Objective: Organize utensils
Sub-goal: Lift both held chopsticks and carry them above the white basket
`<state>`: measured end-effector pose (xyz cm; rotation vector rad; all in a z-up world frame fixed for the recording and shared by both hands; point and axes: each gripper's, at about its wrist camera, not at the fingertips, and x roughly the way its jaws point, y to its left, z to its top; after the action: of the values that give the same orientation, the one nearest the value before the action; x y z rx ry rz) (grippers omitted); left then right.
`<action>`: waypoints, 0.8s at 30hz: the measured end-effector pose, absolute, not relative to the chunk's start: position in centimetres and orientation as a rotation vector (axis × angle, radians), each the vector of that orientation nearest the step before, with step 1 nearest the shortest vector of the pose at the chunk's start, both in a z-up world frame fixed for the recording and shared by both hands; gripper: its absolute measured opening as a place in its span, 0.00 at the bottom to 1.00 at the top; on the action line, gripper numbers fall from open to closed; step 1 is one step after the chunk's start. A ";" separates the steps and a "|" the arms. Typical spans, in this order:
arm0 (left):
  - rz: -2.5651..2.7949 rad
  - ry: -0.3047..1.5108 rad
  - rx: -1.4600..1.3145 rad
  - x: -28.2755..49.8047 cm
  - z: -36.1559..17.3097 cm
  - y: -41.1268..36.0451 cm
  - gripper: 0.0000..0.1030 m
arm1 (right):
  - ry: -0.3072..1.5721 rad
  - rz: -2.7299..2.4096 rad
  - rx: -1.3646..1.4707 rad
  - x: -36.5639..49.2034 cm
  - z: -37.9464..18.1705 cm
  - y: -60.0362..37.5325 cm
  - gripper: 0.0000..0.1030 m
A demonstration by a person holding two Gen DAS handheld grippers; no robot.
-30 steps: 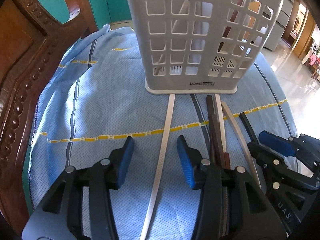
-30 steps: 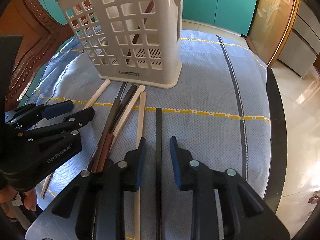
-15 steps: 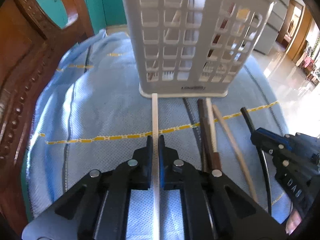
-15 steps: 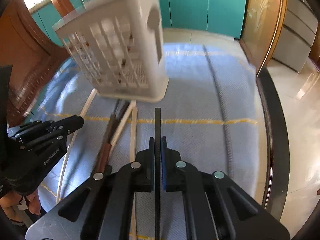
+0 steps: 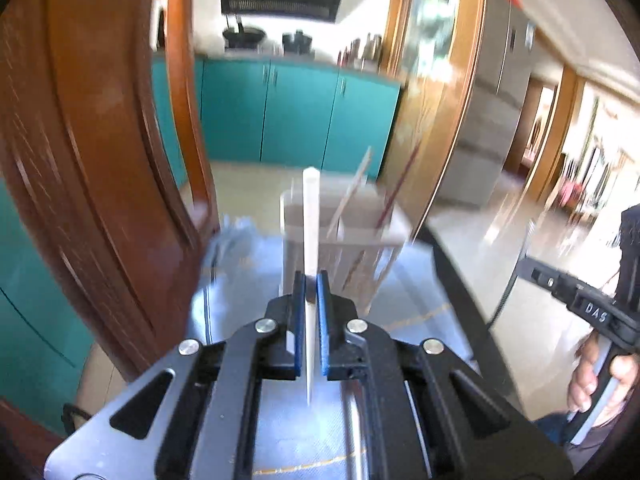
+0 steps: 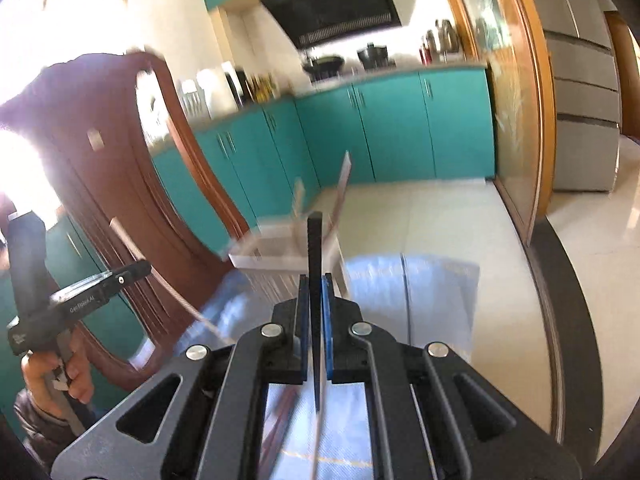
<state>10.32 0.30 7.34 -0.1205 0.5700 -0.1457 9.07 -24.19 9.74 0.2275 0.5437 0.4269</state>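
White chopstick (image 5: 310, 216): one slim, pale, square-edged stick, smooth and matt, pinched between the blue ribbed pads (image 5: 323, 312) of the left gripper (image 5: 310, 280). It stands raised in the air, its far end pointing over the basket and its thinner end running back between the fingers.

Black chopstick (image 6: 315, 248): one slim, dark, flat-sided stick, pinched in the same way between the blue pads (image 6: 328, 320) of the right gripper (image 6: 315, 280), also lifted clear of the cloth, its blunt end level with the basket's rim.

Basket (image 5: 360, 236): one white plastic holder, rectangular, with lattice walls, blurred in both views. It stands on the cloth beyond both grippers. At least two sticks lean inside it, one pale (image 5: 352, 192) and one reddish-brown (image 5: 400, 184); blur prevents a firmer count.

Cloth (image 5: 248, 280): light blue woven fabric with a fine dotted texture, dark stripes and thin yellow lines, spread over a table with a dark rounded edge (image 6: 568, 300).

Grippers: two, each of black moulded plastic with silver rivets. In the right wrist view a hand (image 6: 56, 372) grips the left tool's handle; in the left wrist view a hand (image 5: 600, 376) grips the right tool's.

Surroundings: a carved brown wooden chair back (image 5: 100, 160), teal cabinet doors (image 5: 296, 116), a glossy pale tiled floor (image 6: 440, 216).
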 end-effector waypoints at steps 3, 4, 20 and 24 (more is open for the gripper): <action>-0.167 0.465 -0.159 10.0 11.4 0.8 0.06 | 0.472 0.467 0.293 10.4 13.3 -24.4 0.06; -0.173 0.434 -0.170 10.1 12.5 0.9 0.06 | 0.447 0.474 0.320 11.0 14.4 -24.4 0.06; -0.052 0.307 -0.287 20.5 13.1 1.2 0.06 | 0.320 0.279 0.407 20.5 13.6 -22.0 0.07; -0.023 0.376 -0.241 22.3 10.4 0.1 0.06 | 0.387 0.286 0.347 20.9 11.3 -20.5 0.07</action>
<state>22.26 0.13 10.44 -0.2412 0.3763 -0.0226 20.88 -20.53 11.32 0.3475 0.3870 0.2856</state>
